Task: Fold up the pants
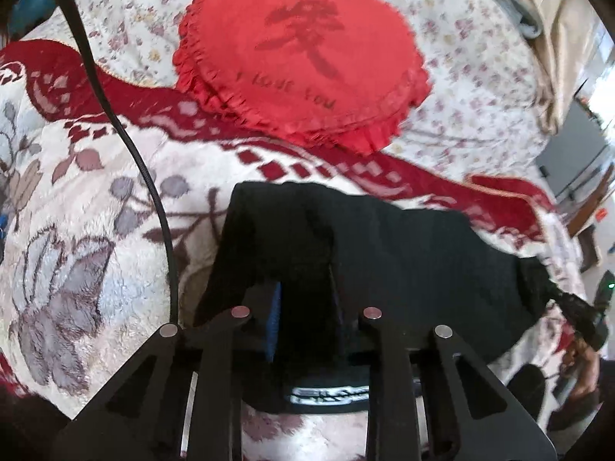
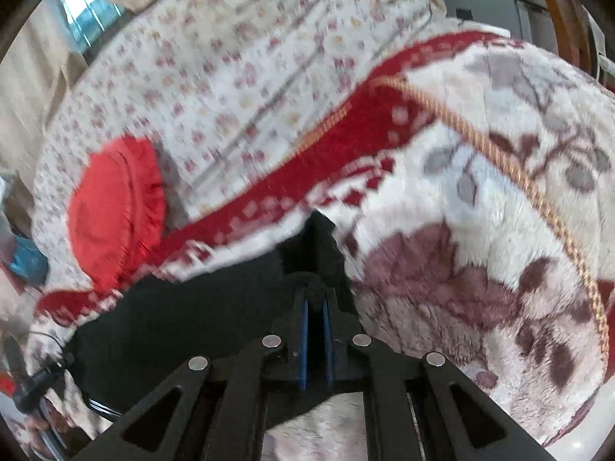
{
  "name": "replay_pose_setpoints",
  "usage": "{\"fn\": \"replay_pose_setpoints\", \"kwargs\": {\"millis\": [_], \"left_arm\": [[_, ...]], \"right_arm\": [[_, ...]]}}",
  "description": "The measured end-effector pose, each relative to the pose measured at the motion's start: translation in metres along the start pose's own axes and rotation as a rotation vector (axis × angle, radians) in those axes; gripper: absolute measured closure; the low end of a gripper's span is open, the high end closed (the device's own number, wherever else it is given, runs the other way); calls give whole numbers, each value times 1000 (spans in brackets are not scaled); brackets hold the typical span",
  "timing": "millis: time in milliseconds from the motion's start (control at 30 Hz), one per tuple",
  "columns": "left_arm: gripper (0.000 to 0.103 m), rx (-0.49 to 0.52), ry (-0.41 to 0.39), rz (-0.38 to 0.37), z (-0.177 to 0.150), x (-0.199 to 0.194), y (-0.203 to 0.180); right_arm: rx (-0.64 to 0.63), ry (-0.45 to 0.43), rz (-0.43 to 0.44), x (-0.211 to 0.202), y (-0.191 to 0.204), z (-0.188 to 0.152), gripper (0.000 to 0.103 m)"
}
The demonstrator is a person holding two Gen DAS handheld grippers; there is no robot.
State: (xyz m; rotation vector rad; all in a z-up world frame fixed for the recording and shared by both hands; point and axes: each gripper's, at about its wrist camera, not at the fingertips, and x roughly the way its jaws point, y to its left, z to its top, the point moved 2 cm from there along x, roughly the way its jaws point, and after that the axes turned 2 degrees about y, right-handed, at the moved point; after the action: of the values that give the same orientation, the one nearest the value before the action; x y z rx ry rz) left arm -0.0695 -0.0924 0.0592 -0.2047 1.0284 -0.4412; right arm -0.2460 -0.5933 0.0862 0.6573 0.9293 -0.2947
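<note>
Black pants (image 1: 384, 238) hang stretched between my two grippers above a plush floral blanket (image 1: 77, 230). My left gripper (image 1: 303, 288) has its jaws somewhat apart with the black cloth draped between and over them; a white label shows at the waistband below. In the right wrist view my right gripper (image 2: 315, 299) has its blue-padded jaws close together, pinched on a corner of the pants (image 2: 184, 319), which spread to the lower left. The right gripper also shows at the right edge of the left wrist view (image 1: 584, 319).
A red heart-shaped cushion (image 1: 303, 61) with frilled edge lies on the flowered bedsheet (image 1: 480, 88) beyond the blanket; it also shows in the right wrist view (image 2: 111, 211). A black cable (image 1: 127, 134) crosses the left. A beige curtain (image 1: 538, 19) hangs at the far side.
</note>
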Motion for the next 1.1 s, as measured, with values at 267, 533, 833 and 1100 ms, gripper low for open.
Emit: {"fn": "replay_pose_setpoints", "kwargs": {"millis": [267, 533, 833, 1100], "left_arm": [[95, 15, 24, 20, -8, -21, 15], [94, -20, 39, 12, -15, -10, 21], [94, -31, 41, -14, -6, -7, 18], [94, -24, 42, -35, 2, -5, 17]], "right_arm": [[-26, 13, -5, -6, 8, 5, 97], [-129, 7, -209, -12, 13, -6, 53], [-702, 117, 432, 13, 238, -118, 53], [-1021, 118, 390, 73, 324, -194, 53]]}}
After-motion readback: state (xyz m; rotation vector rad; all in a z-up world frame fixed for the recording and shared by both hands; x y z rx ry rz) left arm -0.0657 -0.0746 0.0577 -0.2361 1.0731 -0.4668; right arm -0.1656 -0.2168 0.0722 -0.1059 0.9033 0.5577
